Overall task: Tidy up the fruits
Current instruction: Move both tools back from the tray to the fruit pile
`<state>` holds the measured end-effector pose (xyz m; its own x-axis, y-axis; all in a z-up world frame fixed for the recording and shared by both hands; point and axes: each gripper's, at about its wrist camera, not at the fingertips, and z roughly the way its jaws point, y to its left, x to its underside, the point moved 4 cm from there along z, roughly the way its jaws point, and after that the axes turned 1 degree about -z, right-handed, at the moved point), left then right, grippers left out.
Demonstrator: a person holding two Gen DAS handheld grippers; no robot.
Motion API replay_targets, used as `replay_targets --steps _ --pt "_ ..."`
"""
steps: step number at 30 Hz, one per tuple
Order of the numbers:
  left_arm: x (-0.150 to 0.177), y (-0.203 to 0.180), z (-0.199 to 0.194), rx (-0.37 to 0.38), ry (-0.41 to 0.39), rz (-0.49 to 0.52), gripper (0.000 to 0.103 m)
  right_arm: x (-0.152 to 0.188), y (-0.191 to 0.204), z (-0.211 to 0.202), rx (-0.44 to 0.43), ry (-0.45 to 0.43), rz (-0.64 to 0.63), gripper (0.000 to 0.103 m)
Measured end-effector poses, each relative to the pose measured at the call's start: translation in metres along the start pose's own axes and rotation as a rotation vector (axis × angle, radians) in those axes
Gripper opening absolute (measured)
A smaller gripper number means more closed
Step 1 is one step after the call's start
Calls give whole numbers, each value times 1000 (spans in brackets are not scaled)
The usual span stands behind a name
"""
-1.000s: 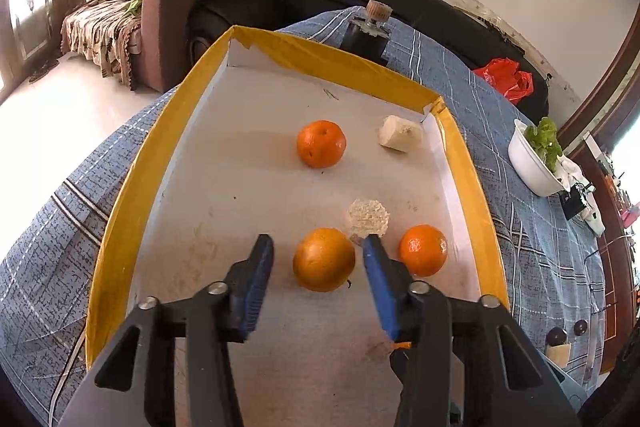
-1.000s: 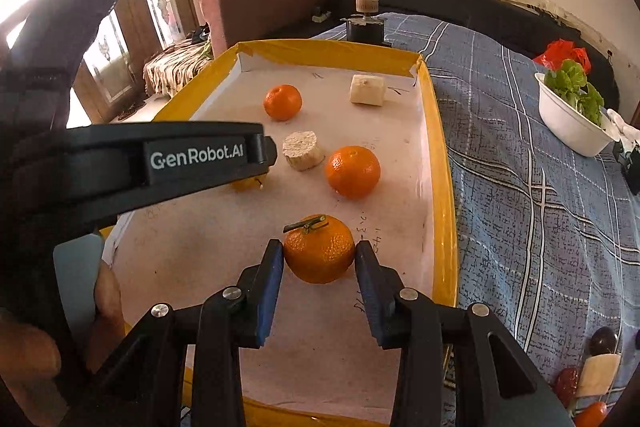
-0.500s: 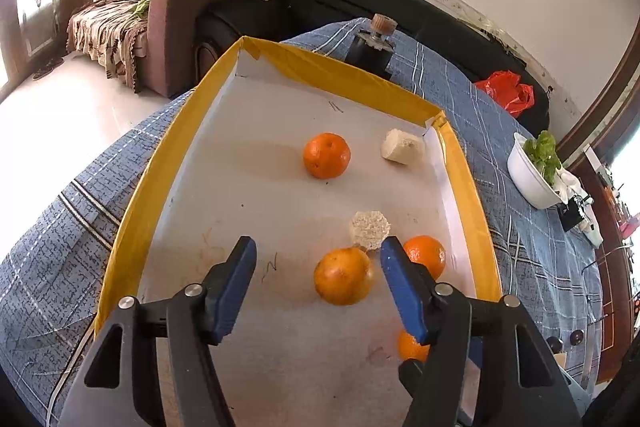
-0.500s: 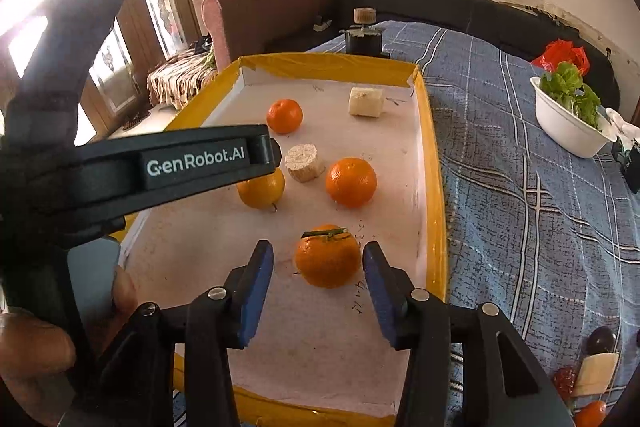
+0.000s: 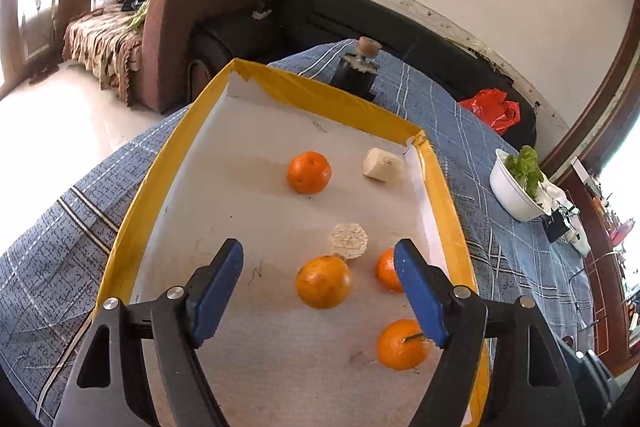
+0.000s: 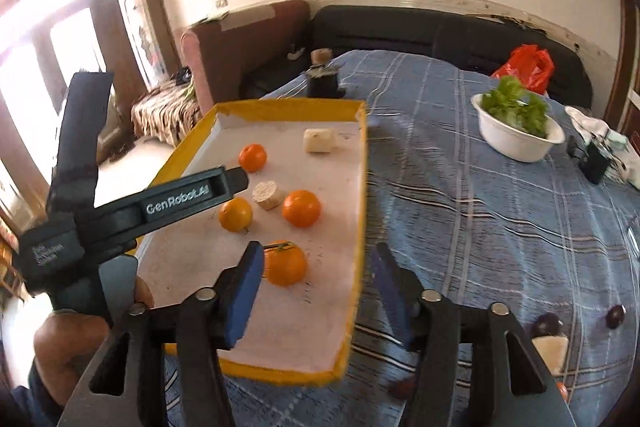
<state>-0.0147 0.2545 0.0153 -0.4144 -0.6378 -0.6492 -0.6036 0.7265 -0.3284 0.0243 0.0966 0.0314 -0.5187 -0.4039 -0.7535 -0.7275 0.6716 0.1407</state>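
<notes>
A yellow-rimmed tray [image 5: 134, 221] on the blue cloth holds several oranges and two pale cut pieces [image 5: 349, 247]. My left gripper [image 5: 318, 259] hangs over the tray's near half with its jaws opening. One orange [image 5: 324, 281] lies between its blue pads [image 5: 218, 291], and neither pad touches it. My right gripper [image 6: 317, 251] is over the tray's near right corner, its jaws opening too. A stemmed orange [image 6: 285, 264] rests just ahead of its left pad [image 6: 244, 291], free of the grip. The left gripper's arm [image 6: 176, 201] crosses the right wrist view.
A white bowl of greens [image 6: 520, 141], a red bag [image 6: 526, 65] and a black device [image 6: 594, 161] sit at the right of the cloth. A dark corked jar [image 6: 323, 77] stands behind the tray [image 6: 362, 187]. Dark plums [image 6: 616, 317] lie near right. A hand [image 6: 72, 339] holds the left gripper.
Both grippers' jaws have spread and let go of their oranges, which now rest on the tray. The right gripper has drawn back and risen, shifting right toward the tray's corner.
</notes>
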Motion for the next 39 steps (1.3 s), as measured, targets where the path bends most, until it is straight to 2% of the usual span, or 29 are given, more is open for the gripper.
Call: replay_targets --steps 5,9,13,18,21,23,25,30,31,32,33,34,35,36,39 --pt "2 -15 -6 20 -40 55 81 3 -28 -17 4 -10 59 65" --pt "10 -34 -11 76 -56 131 81 7 -60 -32 37 -26 105 68" --pt "22 -63 -17 138 -69 250 81 14 -99 -48 72 -47 181 68" --pt "40 -94 -24 215 -73 385 81 25 -158 -66 104 -127 338 68" --pt "51 -109 -27 282 -53 442 81 29 -188 -71 127 -147 423 68" --pt "55 -115 -28 330 -31 463 81 32 -201 -71 86 -146 496 68" --pt "60 -121 -29 392 3 484 81 35 -208 -68 38 -134 544 67" --pt "84 -139 -38 540 91 581 80 37 -208 -66 -2 -127 574 63" --pt "92 -145 -38 574 126 622 77 37 -206 -67 -2 -129 573 63" --pt "98 -149 -38 585 146 656 64 37 -206 -68 -1 -131 572 63" --pt "107 -153 -37 583 169 695 45 37 -206 -68 -3 -132 573 63" --pt "114 -155 -35 584 201 725 37 38 -207 -68 -8 -133 576 63" --pt "121 -157 -32 585 232 747 23 38 -206 -68 -14 -134 578 63" --pt "127 -159 -29 578 257 768 19 38 -206 -68 -21 -133 580 63" --pt "141 -165 -27 565 285 831 18 39 -204 -70 -39 -132 581 63"
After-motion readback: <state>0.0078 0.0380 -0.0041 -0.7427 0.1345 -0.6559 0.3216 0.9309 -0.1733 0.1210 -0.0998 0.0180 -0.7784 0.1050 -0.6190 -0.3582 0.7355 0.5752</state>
